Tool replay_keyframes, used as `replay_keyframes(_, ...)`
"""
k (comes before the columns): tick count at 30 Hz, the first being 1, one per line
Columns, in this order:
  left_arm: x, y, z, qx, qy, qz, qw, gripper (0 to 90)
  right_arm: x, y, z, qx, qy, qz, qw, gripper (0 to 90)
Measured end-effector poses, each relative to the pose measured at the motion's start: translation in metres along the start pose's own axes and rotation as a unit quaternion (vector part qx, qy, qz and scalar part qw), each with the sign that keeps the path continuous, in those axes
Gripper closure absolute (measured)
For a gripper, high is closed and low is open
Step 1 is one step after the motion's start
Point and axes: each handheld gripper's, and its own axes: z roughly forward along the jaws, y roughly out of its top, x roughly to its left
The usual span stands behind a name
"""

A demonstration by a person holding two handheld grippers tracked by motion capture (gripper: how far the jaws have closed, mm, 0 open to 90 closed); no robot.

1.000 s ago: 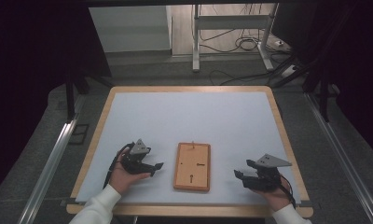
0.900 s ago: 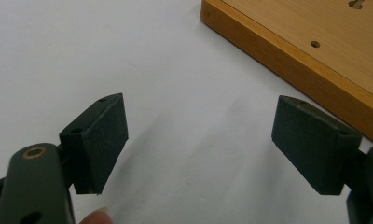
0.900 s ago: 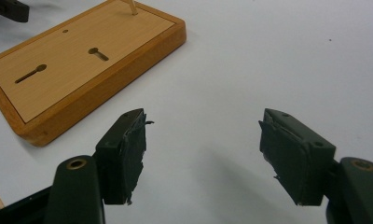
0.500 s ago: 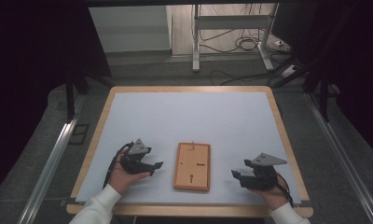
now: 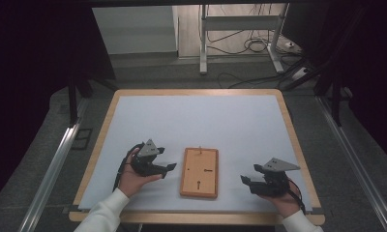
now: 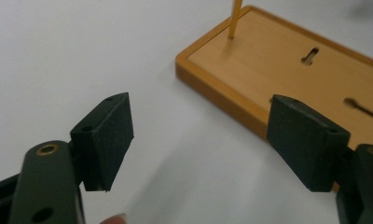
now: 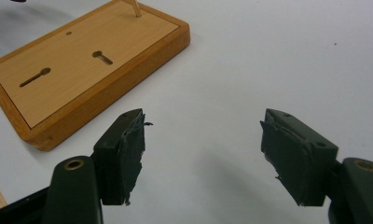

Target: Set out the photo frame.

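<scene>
Near the desk's (image 5: 133,116) front edge, the wooden board (image 5: 200,172) lies flat between the left gripper (image 5: 168,167) and right gripper (image 5: 245,180), both jaws wide apart, holding nothing. The gripper views reveal its keyhole slots (image 7: 102,57) and thin upright peg (image 6: 234,18).

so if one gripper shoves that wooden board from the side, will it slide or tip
The wooden board lies flat and low on the smooth white table, so it would probably slide rather than tip. It looks like rigid wood and is unlikely to flex. The thin stick standing at one end looks fragile and might snap if bumped.
</scene>
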Motion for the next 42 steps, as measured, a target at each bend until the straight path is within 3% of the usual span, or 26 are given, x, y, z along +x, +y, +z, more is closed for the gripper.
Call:
replay_keyframes(16, -0.003, 0.037, 0.031, -0.001, -0.033, 0.011, 0.9994, 24.1, -0.001, -0.001, 0.002, 0.006, 0.002, 0.002, 1.0000, 30.7)
replay_keyframes(25, -0.008, 0.056, 0.059, 0.011, -0.049, 0.032, 0.9983, 25.0, -0.003, -0.002, 0.000, -0.002, -0.011, 0.007, 0.9999, 30.7)
replay_keyframes(28, -0.010, 0.058, 0.065, 0.014, -0.043, 0.040, 0.9982, 28.0, -0.003, -0.002, 0.000, -0.002, -0.013, 0.006, 0.9999, 30.7)
replay_keyframes(33, -0.011, 0.061, 0.078, 0.016, -0.054, 0.042, 0.9975, 30.8, -0.003, -0.002, 0.001, 0.001, -0.010, 0.004, 0.9999, 30.7)
replay_keyframes(35, -0.012, 0.061, 0.083, 0.019, -0.052, 0.044, 0.9975, 39.3, -0.002, -0.002, 0.001, 0.002, -0.010, 0.003, 0.9999, 30.7)
replay_keyframes(42, -0.012, 0.062, 0.097, 0.026, -0.054, 0.047, 0.9971, 48.7, -0.003, -0.003, 0.002, 0.004, -0.009, 0.004, 0.9999, 30.6)
